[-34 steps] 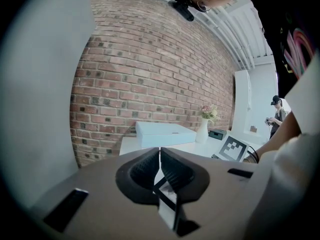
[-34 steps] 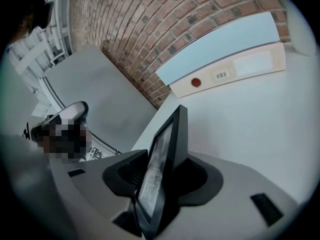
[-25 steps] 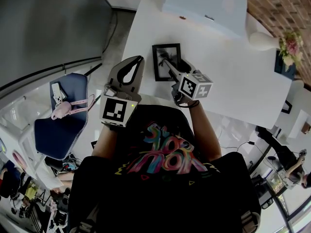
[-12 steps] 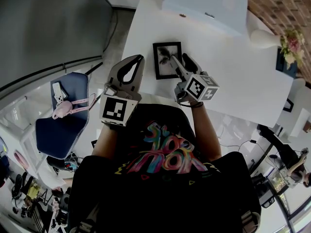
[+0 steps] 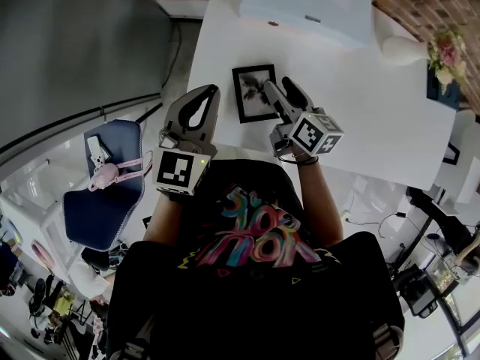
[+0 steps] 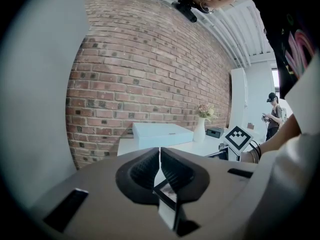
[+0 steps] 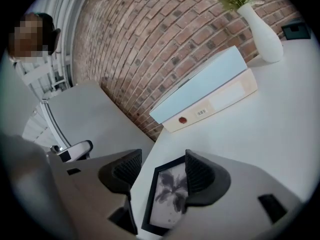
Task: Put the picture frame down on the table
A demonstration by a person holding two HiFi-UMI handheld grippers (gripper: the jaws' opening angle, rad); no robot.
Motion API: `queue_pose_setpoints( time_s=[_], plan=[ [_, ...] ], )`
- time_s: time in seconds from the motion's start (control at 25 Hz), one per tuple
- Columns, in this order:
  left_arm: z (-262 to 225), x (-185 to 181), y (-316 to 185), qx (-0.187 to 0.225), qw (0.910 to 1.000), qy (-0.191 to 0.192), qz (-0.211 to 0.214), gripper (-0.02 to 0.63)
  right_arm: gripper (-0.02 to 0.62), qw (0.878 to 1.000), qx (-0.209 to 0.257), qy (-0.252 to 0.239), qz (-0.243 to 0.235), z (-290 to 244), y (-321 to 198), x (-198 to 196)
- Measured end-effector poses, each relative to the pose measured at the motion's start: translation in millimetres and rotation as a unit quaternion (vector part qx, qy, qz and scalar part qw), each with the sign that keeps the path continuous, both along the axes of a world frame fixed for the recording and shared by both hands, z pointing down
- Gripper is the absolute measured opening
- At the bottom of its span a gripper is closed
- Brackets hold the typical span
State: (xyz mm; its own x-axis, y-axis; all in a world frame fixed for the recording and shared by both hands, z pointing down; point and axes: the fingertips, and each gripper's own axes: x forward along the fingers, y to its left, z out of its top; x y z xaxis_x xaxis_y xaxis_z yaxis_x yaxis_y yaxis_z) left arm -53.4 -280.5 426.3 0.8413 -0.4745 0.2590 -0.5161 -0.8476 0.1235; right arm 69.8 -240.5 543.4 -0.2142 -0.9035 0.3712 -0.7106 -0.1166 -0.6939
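Observation:
The black picture frame (image 5: 253, 92), which holds a grey flower print, lies flat on the white table (image 5: 360, 118) near its front left corner. My right gripper (image 5: 282, 90) hovers over the frame's right edge and is open. In the right gripper view the frame (image 7: 167, 196) shows between and beneath the spread jaws of the gripper (image 7: 162, 159), and neither pad presses on it. My left gripper (image 5: 213, 90) hangs at the table's left edge, shut and holding nothing. In the left gripper view its tips (image 6: 160, 151) meet, and a corner of the frame (image 6: 167, 190) shows through the gap below them.
A flat white box (image 5: 304, 6) sits at the table's far side, against the brick wall. A white vase with flowers (image 5: 405, 49) stands at the far right. A blue chair (image 5: 101, 193) is on the floor left of the table. A person (image 6: 272, 115) stands far off.
My right gripper has slid right, off the face of the frame, and its jaws stand apart. The frame stays flat on the table. The left gripper has barely moved.

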Motion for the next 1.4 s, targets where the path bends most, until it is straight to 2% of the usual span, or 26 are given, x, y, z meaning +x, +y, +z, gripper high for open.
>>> queue_pose_setpoints(
  time_s=[0.24, 0.4, 0.52, 0.68, 0.84, 1.0, 1.12, 1.24, 1.32, 1.4],
  plan=[
    [-19, 4, 0, 0.015, 0.9999, 0.002, 0.003, 0.029, 0.268, 0.999, 0.034, 0.009, 0.012, -37, -5, 7],
    [-35, 5, 1, 0.03, 0.9995, 0.002, 0.013, 0.029, 0.268, 0.997, 0.071, 0.031, 0.007, -78, -6, 5],
    [-59, 8, -3, 0.044, 0.9985, 0.033, 0.009, 0.029, 0.268, 0.993, 0.104, 0.053, -0.007, -117, -8, -1],
    [-85, 11, -3, 0.069, 0.9961, 0.05, 0.022, 0.029, 0.267, 0.984, 0.147, 0.096, -0.023, -169, -9, -7],
    [-120, 17, -3, 0.083, 0.9914, 0.097, 0.028, 0.029, 0.265, 0.975, 0.179, 0.123, -0.05, -211, -6, -19],
    [-136, 22, 1, 0.094, 0.9894, 0.1, 0.049, 0.029, 0.252, 0.964, 0.205, 0.16, -0.057, -244, 2, -22],
    [-149, 25, 5, 0.099, 0.987, 0.113, 0.057, 0.029, 0.157, 0.951, 0.219, 0.211, -0.047, -264, 11, -20],
    [-162, 29, 10, 0.109, 0.9834, 0.129, 0.066, 0.029, 0.08, 0.932, 0.225, 0.282, -0.041, -279, 21, -19],
    [-166, 30, 14, 0.113, 0.9825, 0.129, 0.072, 0.029, 0.066, 0.917, 0.224, 0.328, -0.035, -286, 28, -17],
    [-170, 29, 17, 0.115, 0.9821, 0.129, 0.076, 0.029, 0.036, 0.909, 0.228, 0.347, -0.027, -294, 34, -15]
  ],
)
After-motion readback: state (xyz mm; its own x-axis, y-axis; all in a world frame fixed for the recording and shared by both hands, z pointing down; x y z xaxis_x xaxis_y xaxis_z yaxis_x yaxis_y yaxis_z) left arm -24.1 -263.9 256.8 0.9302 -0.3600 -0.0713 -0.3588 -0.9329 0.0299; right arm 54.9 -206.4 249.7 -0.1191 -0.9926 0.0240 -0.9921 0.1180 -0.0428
